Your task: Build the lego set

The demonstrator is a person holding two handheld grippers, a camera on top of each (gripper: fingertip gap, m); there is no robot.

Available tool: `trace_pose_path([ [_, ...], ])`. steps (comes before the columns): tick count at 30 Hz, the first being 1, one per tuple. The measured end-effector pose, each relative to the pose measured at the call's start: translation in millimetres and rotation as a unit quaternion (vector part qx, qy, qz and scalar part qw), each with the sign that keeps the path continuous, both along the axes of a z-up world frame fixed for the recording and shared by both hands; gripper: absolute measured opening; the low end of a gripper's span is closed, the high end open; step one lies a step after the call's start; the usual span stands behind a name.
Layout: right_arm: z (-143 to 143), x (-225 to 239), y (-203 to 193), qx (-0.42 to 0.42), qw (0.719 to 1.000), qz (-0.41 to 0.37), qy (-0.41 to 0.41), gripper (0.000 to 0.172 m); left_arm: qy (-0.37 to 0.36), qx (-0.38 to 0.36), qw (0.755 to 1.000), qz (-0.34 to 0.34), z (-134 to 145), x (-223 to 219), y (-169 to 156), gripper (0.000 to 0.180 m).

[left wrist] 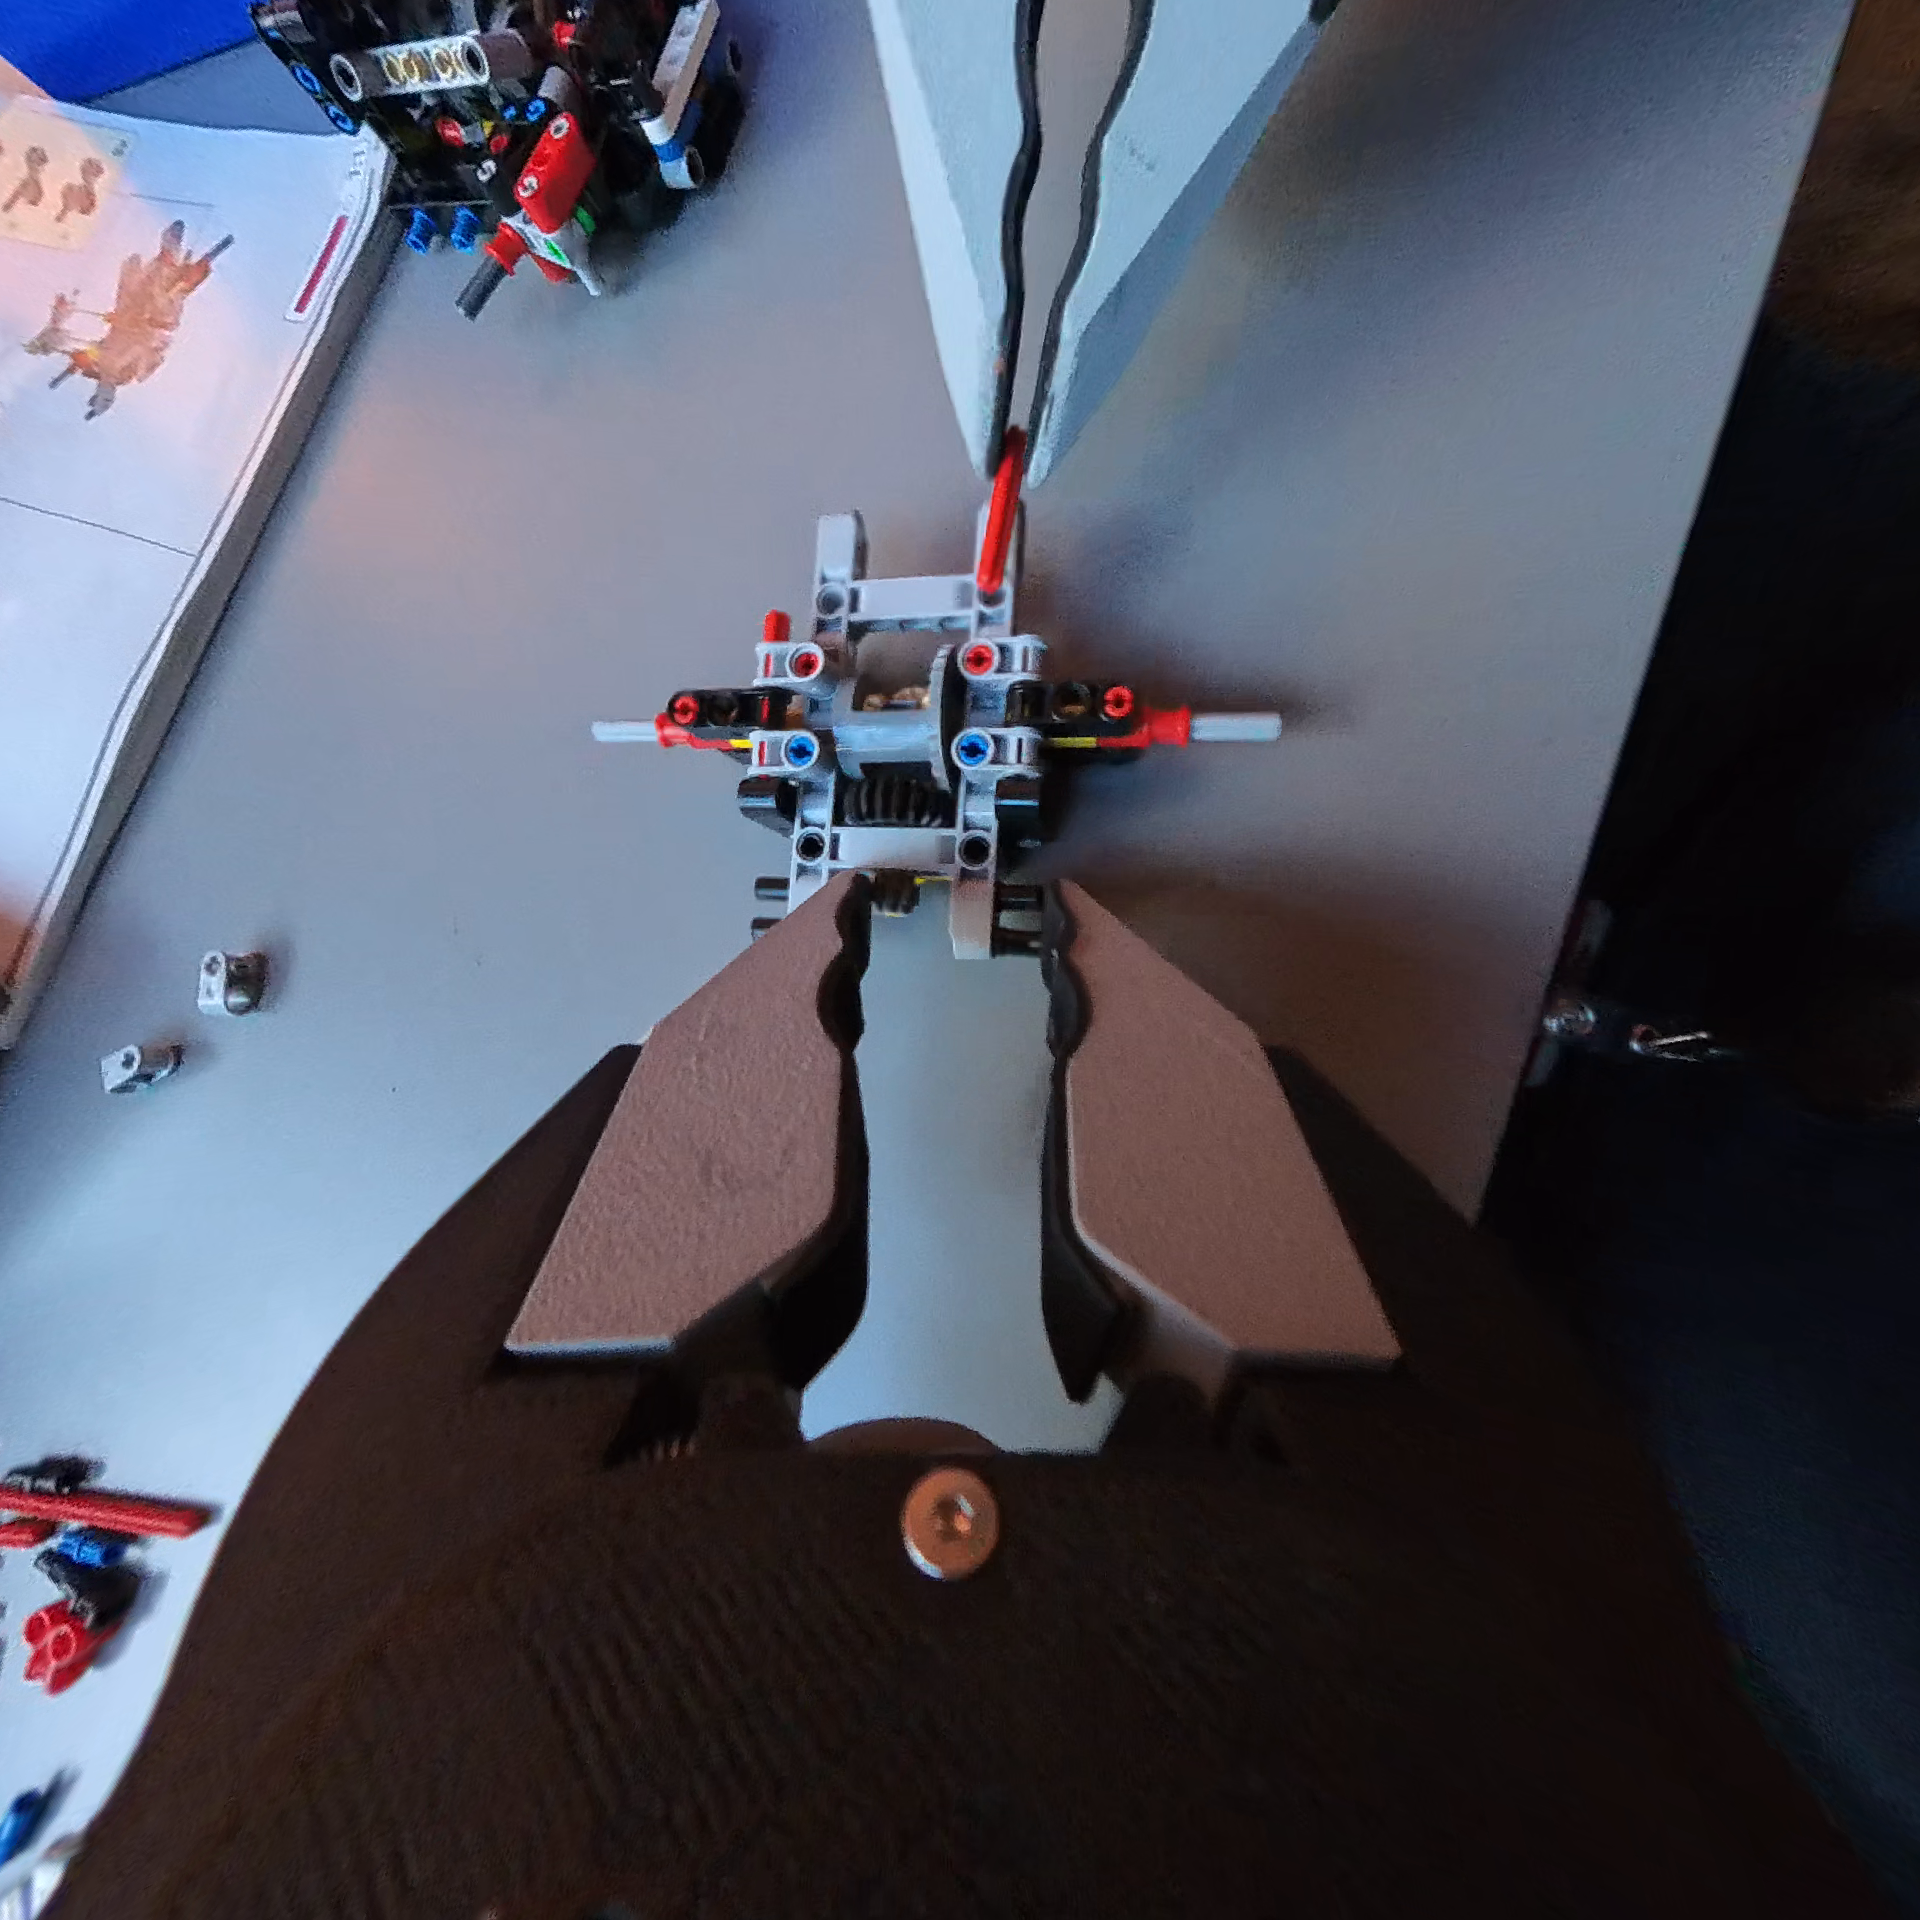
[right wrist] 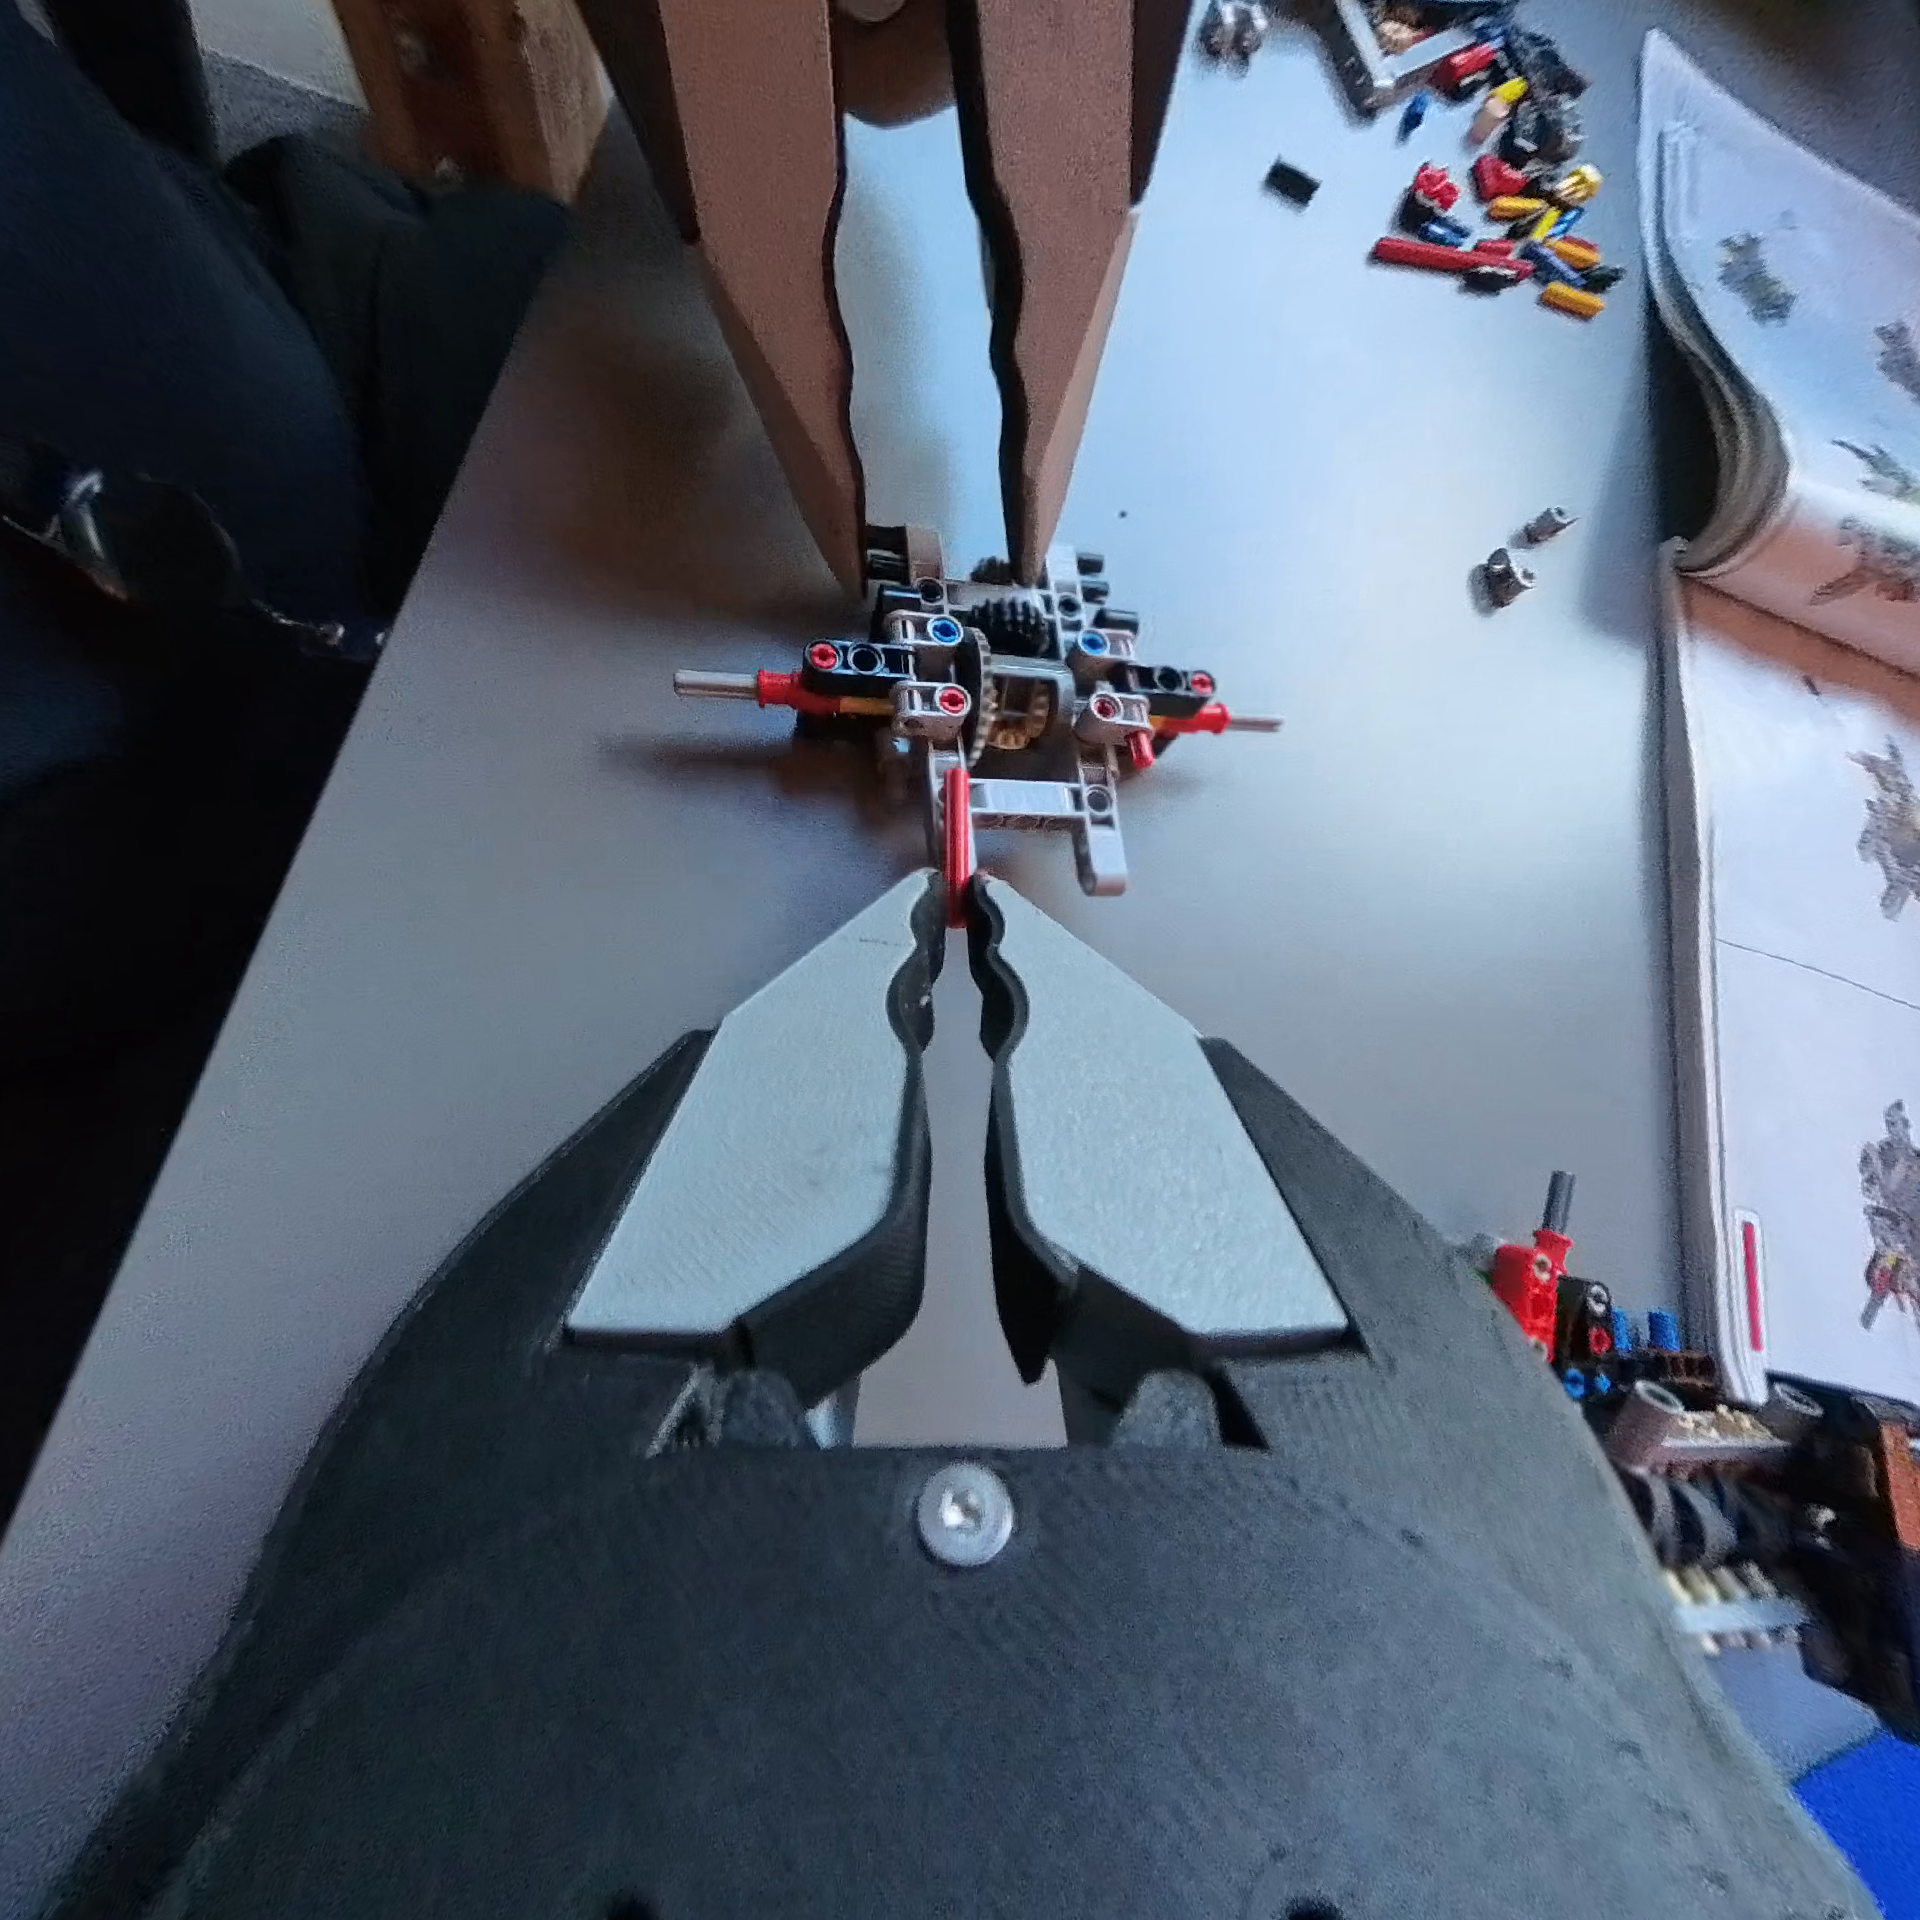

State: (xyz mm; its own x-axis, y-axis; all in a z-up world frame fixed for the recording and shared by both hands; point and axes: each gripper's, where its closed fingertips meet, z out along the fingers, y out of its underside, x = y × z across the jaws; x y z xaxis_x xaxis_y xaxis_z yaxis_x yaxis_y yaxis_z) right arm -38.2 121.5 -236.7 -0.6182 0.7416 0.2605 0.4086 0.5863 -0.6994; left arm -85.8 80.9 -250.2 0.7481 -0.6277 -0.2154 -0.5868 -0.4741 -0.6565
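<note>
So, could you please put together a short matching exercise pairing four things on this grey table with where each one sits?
Things:
1. thin red plastic beam
2. grey-and-black gear assembly of building-toy parts
3. open instruction booklet
4. two small loose grey connectors

Places:
A. lying at the table's far edge from the dark gap
B. pinched between the grey right gripper's fingertips
C. between the booklet and the assembly, alone on bare table
D. between the two grippers, with the brown left gripper's spread fingers at one end

Pairs: 1-B, 2-D, 3-A, 4-C
</note>
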Motion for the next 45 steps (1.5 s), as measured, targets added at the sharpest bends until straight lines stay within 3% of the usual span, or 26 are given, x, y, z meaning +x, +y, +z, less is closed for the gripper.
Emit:
trace_pose_path([
  [8, 4, 0, -5, -0.029, 0.999, 0.008, -0.011, 0.0, -0.087, 0.024, 0.995, -0.048, 18, 10, 5, 0.029],
  [12, 7, 3, -5, -0.032, 0.999, 0.01, -0.015, 0.001, -0.09, 0.029, 0.994, -0.059, 26, 15, 11, 0.027],
  [17, 6, 7, -4, -0.04, 0.999, 0.013, -0.019, 0.001, -0.112, -0.01, 0.991, -0.067, 18, 24, 12, 0.03],
  [39, 0, 6, -6, 0.002, 0.998, 0.023, -0.066, 0.001, -0.075, 0.011, 0.991, -0.111, 9, 26, 22, 0.029],
  [45, 2, 6, -5, 0.019, 0.998, -0.001, -0.067, 0.001, -0.075, 0.02, 0.993, -0.093, 9, 26, 23, 0.029],
])
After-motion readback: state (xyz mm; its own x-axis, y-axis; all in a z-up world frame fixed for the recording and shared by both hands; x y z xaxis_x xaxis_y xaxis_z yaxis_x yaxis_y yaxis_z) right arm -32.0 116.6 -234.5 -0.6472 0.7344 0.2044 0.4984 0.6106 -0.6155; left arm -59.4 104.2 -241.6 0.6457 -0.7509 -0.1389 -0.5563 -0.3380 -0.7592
